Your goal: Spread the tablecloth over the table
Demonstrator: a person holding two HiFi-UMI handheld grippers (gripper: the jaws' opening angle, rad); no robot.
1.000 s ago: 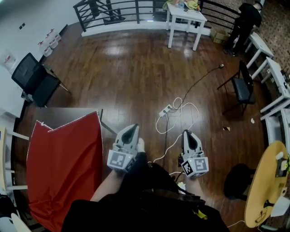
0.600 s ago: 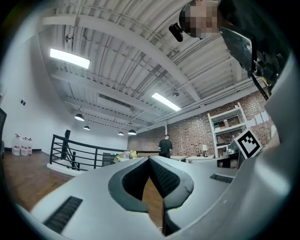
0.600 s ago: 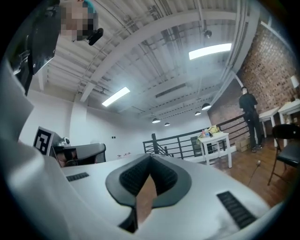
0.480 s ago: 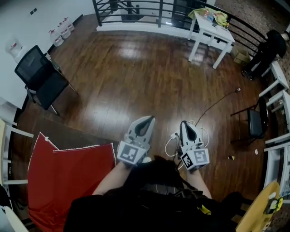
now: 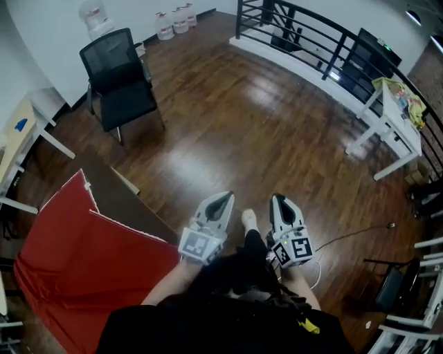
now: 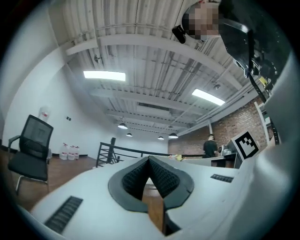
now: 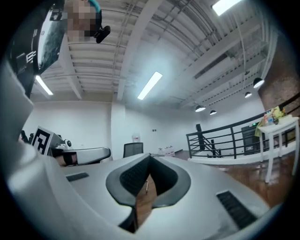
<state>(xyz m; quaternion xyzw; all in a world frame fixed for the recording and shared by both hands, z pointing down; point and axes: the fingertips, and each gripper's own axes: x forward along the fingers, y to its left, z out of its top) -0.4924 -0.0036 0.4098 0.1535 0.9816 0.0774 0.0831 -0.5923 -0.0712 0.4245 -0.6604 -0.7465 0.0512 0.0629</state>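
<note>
The cloth (image 5: 83, 269) looks light and limp, so it is best pinched at a corner lying on the surface (image 5: 116, 198). The left gripper (image 5: 221, 200) and right gripper (image 5: 278, 202) are both empty, with fingers pressed together

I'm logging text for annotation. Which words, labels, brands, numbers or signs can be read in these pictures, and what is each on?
No word or number can be read in any view.
Square markers on the left gripper and right gripper: black-and-white patterns, no letters.
Labels on the water jugs: too small to read.
White print on the person's dark clothing: too distorted to read.
</note>
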